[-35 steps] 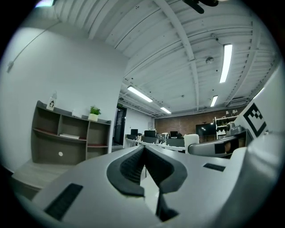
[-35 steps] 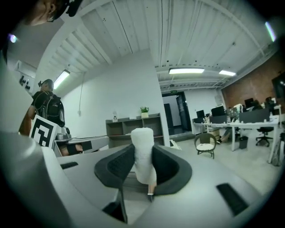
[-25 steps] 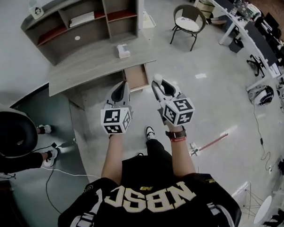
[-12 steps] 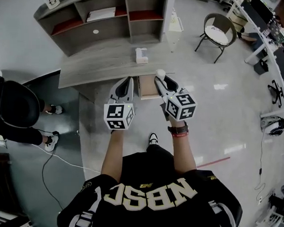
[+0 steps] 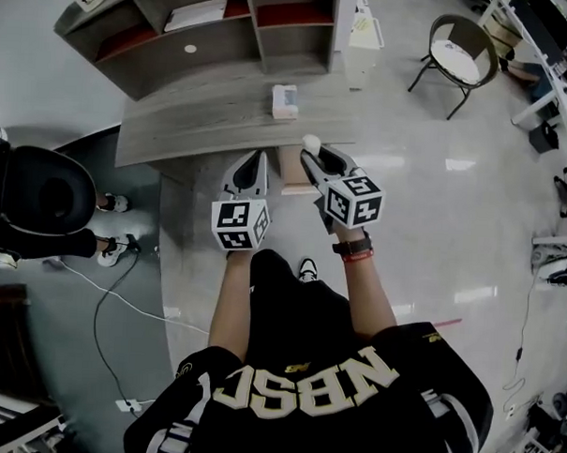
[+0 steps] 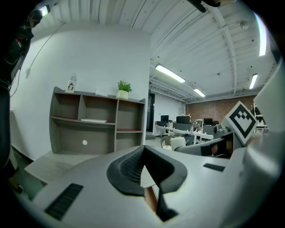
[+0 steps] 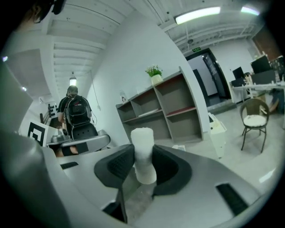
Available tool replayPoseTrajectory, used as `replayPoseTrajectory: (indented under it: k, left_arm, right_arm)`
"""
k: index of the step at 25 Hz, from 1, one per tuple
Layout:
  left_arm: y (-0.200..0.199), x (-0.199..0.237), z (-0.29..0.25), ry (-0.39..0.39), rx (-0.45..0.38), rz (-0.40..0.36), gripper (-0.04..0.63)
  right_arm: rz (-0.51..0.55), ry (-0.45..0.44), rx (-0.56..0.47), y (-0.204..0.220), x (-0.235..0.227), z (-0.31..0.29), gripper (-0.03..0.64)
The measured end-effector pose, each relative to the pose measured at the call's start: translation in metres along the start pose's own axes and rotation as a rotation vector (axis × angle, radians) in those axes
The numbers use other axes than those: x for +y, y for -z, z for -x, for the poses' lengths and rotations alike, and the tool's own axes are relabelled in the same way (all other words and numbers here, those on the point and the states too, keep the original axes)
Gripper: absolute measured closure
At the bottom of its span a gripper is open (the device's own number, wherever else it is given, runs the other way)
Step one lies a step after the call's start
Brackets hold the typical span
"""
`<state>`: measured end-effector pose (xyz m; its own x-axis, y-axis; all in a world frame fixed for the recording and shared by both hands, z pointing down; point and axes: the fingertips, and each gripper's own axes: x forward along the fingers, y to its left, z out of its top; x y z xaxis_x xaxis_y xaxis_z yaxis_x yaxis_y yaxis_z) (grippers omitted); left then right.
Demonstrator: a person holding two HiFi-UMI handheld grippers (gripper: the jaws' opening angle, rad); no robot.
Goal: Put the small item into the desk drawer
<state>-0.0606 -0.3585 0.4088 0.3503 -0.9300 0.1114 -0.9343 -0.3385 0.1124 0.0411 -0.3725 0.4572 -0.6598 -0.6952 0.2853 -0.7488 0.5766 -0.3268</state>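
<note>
The small item (image 7: 142,140), a short white cylinder with a rough top, stands upright between the jaws of the right gripper (image 7: 143,165), whose dark pads pinch it at its lower half so that its upper end rises clear above them. In the head view the item (image 5: 312,142) shows as a pale dot at the tip of the right gripper (image 5: 315,157), just over the near edge of the worktop (image 5: 194,128) and just right of the open drawer (image 5: 293,169). The drawer is pulled out toward the person from under the worktop's near right end, and its wooden inside lies between the two grippers. The left gripper (image 5: 255,163) is held to the left of the drawer, close beside the right one; its jaws (image 6: 143,153) are pressed together at the tips and hold nothing. A small white box (image 5: 284,101) sits on the worktop, farther away than the drawer. Along the far edge of the worktop stands a grey shelf unit (image 5: 208,25) with open compartments, and a small potted plant (image 6: 123,88) sits on its top. At the near left there is a black office chair (image 5: 43,196) with someone's shoes (image 5: 114,204) beside it. A round chair (image 5: 458,52) stands on the shiny floor (image 5: 434,227) at the far right.
</note>
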Motion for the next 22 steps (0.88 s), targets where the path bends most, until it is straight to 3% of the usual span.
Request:
replayPoseTrajectory:
  k: [5, 11, 22]
  left_arm:
    - [0.031, 0.014, -0.021, -0.013, 0.044, 0.065, 0.583]
    - [0.066, 0.022, -0.033, -0.010, 0.100, 0.073, 0.583]
    - [0.145, 0.036, -0.065, 0.011, 0.209, 0.089, 0.583]
  right_arm:
    - [-0.038, -0.017, 0.074, 0.030, -0.023, -0.019, 0.485]
    - [-0.069, 0.015, 0.136, 0.058, -0.041, -0.029, 0.485]
    - [-0.006, 0.024, 0.308, 0.135, -0.080, -0.069, 0.485]
